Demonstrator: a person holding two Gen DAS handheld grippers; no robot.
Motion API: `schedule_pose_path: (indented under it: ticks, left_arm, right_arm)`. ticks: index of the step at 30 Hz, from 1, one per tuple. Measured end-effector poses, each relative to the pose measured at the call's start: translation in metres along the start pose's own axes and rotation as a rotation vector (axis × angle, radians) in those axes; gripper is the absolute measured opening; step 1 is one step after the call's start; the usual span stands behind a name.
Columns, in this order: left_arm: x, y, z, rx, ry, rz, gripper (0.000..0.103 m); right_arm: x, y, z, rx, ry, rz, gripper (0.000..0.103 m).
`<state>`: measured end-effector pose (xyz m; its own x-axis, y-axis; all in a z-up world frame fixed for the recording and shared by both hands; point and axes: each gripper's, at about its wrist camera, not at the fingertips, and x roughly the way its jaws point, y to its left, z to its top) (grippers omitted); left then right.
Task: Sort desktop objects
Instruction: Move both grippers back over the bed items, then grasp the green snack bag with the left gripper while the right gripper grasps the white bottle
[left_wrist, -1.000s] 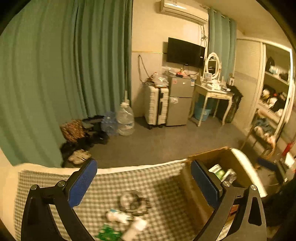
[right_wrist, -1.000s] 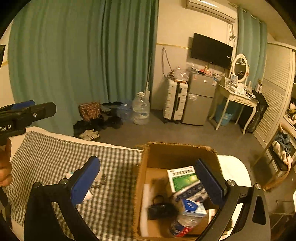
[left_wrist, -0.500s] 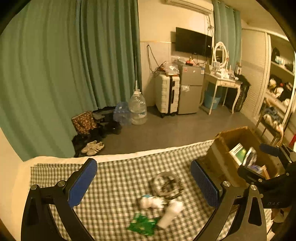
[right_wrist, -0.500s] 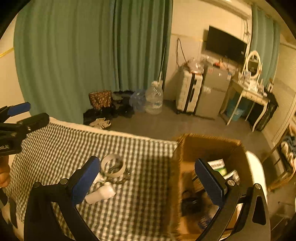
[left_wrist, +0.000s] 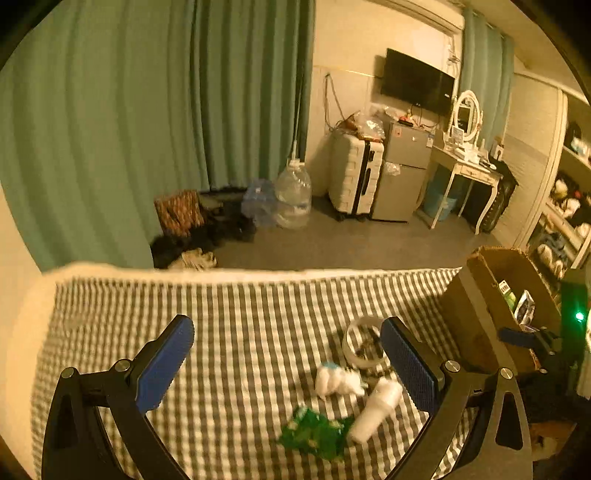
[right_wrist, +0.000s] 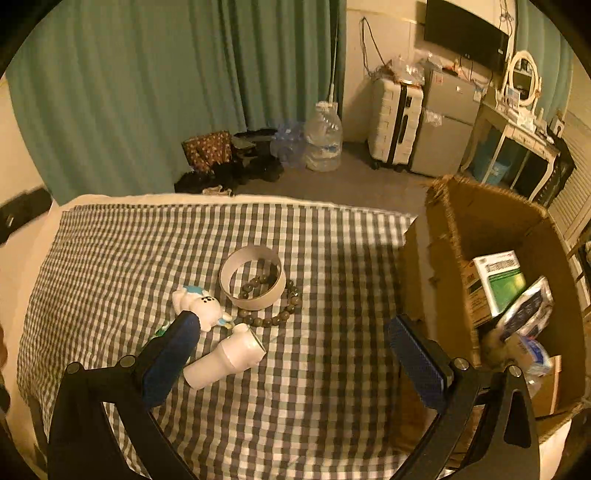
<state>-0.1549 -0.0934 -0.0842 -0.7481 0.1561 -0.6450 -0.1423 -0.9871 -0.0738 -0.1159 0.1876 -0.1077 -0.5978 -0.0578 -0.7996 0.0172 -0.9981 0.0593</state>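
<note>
Several items already sit in the box (right_wrist: 480, 221), while a bottle (right_wrist: 225, 360), toy (right_wrist: 199, 302), beads (right_wrist: 280, 314) and ring (right_wrist: 253, 278) await on the worktop (right_wrist: 332, 387), both grippers' jaws spread empty.

Left wrist view: whole frame motion-blurred; green packet (left_wrist: 314, 435) and white toy (left_wrist: 338, 380) smeared, print unreadable. Ring (left_wrist: 360, 341) partly behind finger pad, lower right. Cardboard box (left_wrist: 491, 280) cut by right edge.

Right wrist view: green packet almost wholly behind left finger pad. Box contents (right_wrist: 517, 302) overlapping, labels illegible. Box bottom hidden.
</note>
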Motion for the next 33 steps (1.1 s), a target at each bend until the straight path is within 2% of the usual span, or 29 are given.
schedule_pose_path:
  ticks: [3, 5, 10, 13, 18, 22, 25, 30, 33]
  left_arm:
    - [0.010, 0.016, -0.019, -0.035, 0.018, 0.030, 0.103]
    - [0.020, 0.027, -0.031, -0.057, 0.067, 0.061, 0.103]
    - [0.026, 0.023, -0.055, 0.053, 0.041, 0.130, 0.103]
    - [0.031, 0.020, -0.071, 0.026, 0.049, 0.101, 0.103]
    - [0.052, 0.008, -0.108, 0.051, 0.075, 0.090, 0.103]
    - [0.071, 0.003, -0.139, 0.056, 0.123, 0.066, 0.103]
    - [0.080, -0.001, -0.152, 0.060, 0.137, 0.048, 0.103]
    - [0.091, -0.011, -0.165, 0.056, 0.145, -0.009, 0.103]
    - [0.103, -0.019, -0.170, 0.076, 0.167, -0.025, 0.103]
  right_arm:
    - [0.015, 0.009, -0.007, 0.006, 0.044, 0.062, 0.103]
    - [0.018, 0.018, -0.011, -0.019, 0.028, 0.073, 0.103]
    - [0.022, 0.031, -0.027, -0.047, -0.051, 0.079, 0.103]
    - [0.037, 0.032, -0.036, -0.038, -0.011, 0.142, 0.103]
    - [0.054, 0.027, -0.054, -0.063, -0.015, 0.086, 0.103]
    - [0.070, 0.022, -0.057, -0.039, 0.002, 0.099, 0.103]
    - [0.081, 0.018, -0.058, 0.004, 0.020, 0.120, 0.103]
    - [0.099, 0.025, -0.057, -0.024, 0.048, 0.078, 0.096]
    - [0.110, 0.030, -0.053, -0.029, 0.064, 0.084, 0.094]
